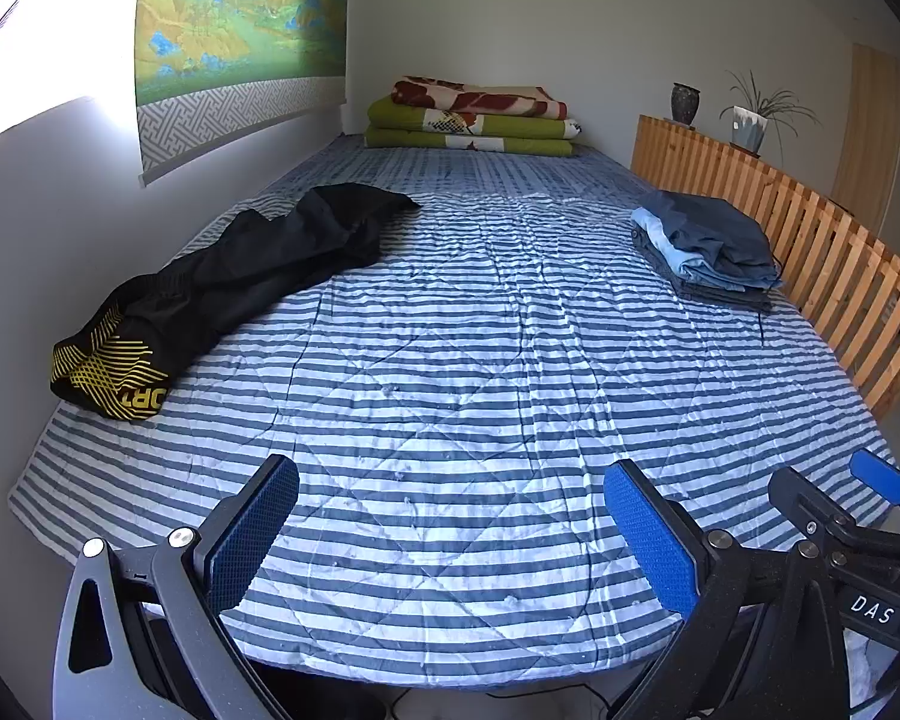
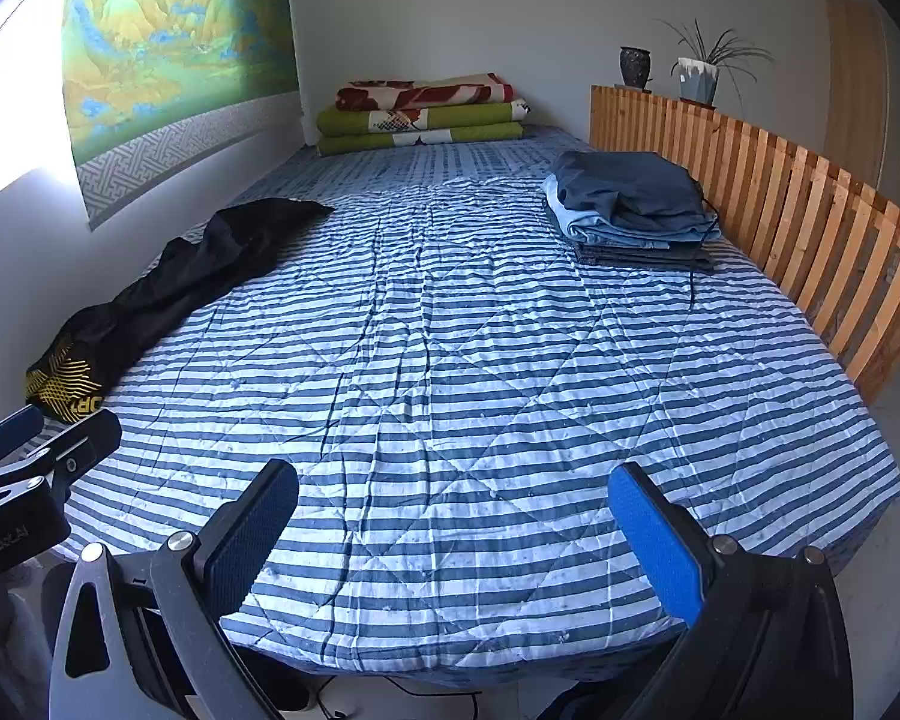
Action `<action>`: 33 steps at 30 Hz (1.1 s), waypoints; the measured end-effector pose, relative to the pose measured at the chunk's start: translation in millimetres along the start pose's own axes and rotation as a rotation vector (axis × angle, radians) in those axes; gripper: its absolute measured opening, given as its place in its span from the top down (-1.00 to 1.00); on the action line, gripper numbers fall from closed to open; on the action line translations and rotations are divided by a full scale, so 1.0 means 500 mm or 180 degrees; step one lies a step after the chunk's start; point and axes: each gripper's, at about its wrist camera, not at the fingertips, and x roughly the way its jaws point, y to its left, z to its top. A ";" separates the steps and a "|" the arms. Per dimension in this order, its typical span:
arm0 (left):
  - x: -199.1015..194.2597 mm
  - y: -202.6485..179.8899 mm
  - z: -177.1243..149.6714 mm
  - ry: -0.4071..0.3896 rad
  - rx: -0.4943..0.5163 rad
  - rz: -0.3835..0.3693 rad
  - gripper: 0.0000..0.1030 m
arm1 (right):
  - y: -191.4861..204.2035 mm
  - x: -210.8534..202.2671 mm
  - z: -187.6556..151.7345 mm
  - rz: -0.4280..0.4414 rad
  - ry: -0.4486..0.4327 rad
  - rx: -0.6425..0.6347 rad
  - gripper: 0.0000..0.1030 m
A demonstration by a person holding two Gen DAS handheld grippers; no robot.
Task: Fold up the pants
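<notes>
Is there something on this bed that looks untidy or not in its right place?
Yes: the black pants lie crumpled and unfolded along the wall side of the striped quilt, while the blue clothes opposite are neatly folded and stacked. Nothing looks spilled or damaged.

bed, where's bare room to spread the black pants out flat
The striped middle of the bed is bare, between the black pants by the wall and the folded stack by the wooden rail. The far end holds blankets.
</notes>
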 end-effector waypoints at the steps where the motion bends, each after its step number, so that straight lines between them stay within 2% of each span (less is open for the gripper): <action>1: 0.000 0.001 0.000 0.0001 -0.0007 0.0004 -1.00 | 0.001 0.000 -0.001 0.0000 -0.0001 -0.0004 -0.98; 15: 0.005 -0.003 0.001 0.0002 -0.0014 0.0018 -1.00 | 0.003 0.000 0.003 0.0021 0.0010 -0.0007 -0.98; 33: 0.022 0.027 0.015 -0.0016 -0.0066 0.0069 -1.00 | 0.022 0.017 0.013 0.0053 0.0040 -0.0025 -0.98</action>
